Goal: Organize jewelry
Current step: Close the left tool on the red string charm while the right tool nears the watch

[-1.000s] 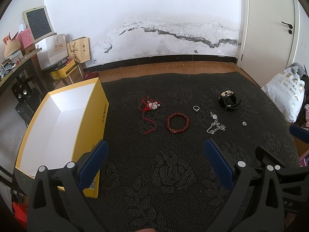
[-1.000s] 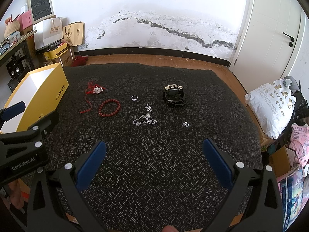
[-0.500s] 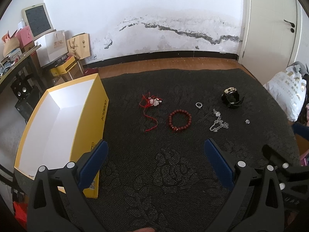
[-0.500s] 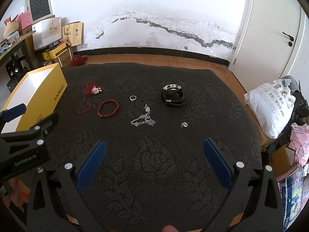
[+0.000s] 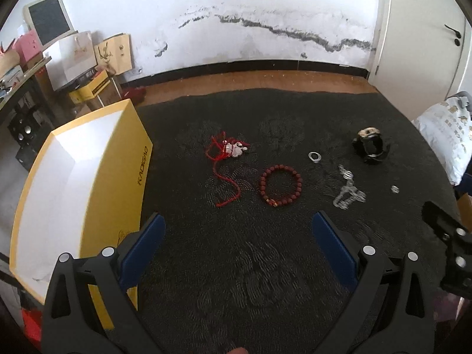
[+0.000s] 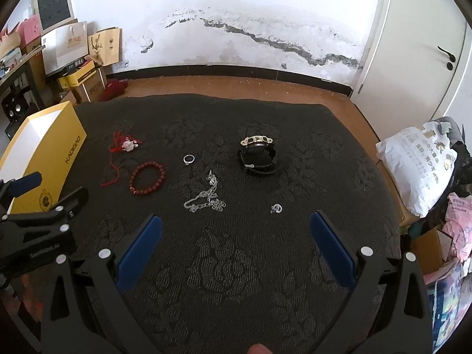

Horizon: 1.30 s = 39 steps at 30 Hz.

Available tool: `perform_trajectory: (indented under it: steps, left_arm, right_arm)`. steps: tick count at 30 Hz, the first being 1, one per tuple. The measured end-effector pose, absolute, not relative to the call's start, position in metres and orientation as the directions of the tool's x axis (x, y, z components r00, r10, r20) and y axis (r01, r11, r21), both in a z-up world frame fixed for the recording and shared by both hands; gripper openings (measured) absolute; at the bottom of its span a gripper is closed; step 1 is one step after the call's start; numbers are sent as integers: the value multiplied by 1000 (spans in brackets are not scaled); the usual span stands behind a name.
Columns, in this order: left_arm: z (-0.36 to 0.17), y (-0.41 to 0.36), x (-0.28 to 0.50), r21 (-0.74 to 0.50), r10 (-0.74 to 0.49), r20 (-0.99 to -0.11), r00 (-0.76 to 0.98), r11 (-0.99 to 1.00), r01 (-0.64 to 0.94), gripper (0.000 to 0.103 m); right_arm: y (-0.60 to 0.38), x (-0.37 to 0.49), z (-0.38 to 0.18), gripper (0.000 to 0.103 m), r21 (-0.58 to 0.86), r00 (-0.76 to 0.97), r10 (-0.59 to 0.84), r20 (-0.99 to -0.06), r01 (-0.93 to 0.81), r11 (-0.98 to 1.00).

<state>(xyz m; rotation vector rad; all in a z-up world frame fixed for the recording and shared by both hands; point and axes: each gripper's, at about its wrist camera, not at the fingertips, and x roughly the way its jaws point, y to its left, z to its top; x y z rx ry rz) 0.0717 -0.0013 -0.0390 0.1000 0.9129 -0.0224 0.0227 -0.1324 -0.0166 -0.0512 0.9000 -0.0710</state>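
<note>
Nothing is boxed yet — we judge the task to be at its very start. Our left tongs (image 5: pixel 237 240) gape wide with nothing between the blue pads, and our right tongs (image 6: pixel 236 236) are spread just as far, also empty. Both hover above the dark patterned mat (image 6: pixel 236 265), well short of any piece.

The jewelry lies in a loose row across the mat, ahead of both tongs: red cord charm (image 5: pixel 228 155) nearest the yellow box (image 5: pixel 85 177), then the beaded bracelet (image 5: pixel 280 185), a silver ring (image 5: pixel 315 157), the silver chain (image 6: pixel 206 196), a black watch (image 6: pixel 258 156) and 1 small earring (image 6: pixel 276 208) farthest right.

The coming move turns on sides. The box stands open at our left, so the left tongs are nearer it, and nearer the cord charm and bracelet too; the cord's long axis runs away from us, roughly in line with the tongs. The chain and earring sit just ahead of the right tongs — we'd give those to that hand.
</note>
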Motion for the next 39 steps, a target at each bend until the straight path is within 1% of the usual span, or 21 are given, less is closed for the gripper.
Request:
perform_trajectory:
  steps: [11, 18, 20, 23, 27, 31, 34, 39]
  left_arm:
    - [-71, -2, 141, 118, 61, -823, 564, 991, 65, 97]
    - [-85, 6, 176, 114, 60, -827, 558, 991, 63, 97]
    - [-91, 12, 185, 95, 57, -835, 547, 995, 41, 97]
    - [-101, 18, 200, 32, 11, -851, 525, 999, 31, 97]
    - [-116, 15, 215, 56, 29, -857, 515, 998, 37, 97]
    - [-137, 13, 227, 53, 20, -880, 474, 997, 57, 97]
    - [-141, 18, 232, 20, -3, -873, 489, 999, 41, 97]
    - [-142, 18, 238, 24, 11, -870, 492, 1000, 18, 97]
  right_arm:
    - [-137, 77, -38, 97, -96, 589, -95, -802, 30, 995]
    - [-142, 97, -55, 97, -67, 546, -83, -834, 50, 997]
    - [-138, 98, -57, 97, -66, 543, -77, -836, 40, 997]
    - [-132, 100, -59, 97, -76, 541, -78, -837, 27, 997]
    - [-126, 103, -61, 97, -71, 537, -72, -841, 22, 997]
    - [-123, 105, -63, 97, -76, 535, -72, -842, 13, 997]
    - [-123, 107, -63, 97, -79, 536, -73, -841, 13, 997]
    - [-125, 107, -62, 97, -69, 543, -68, -837, 20, 997]
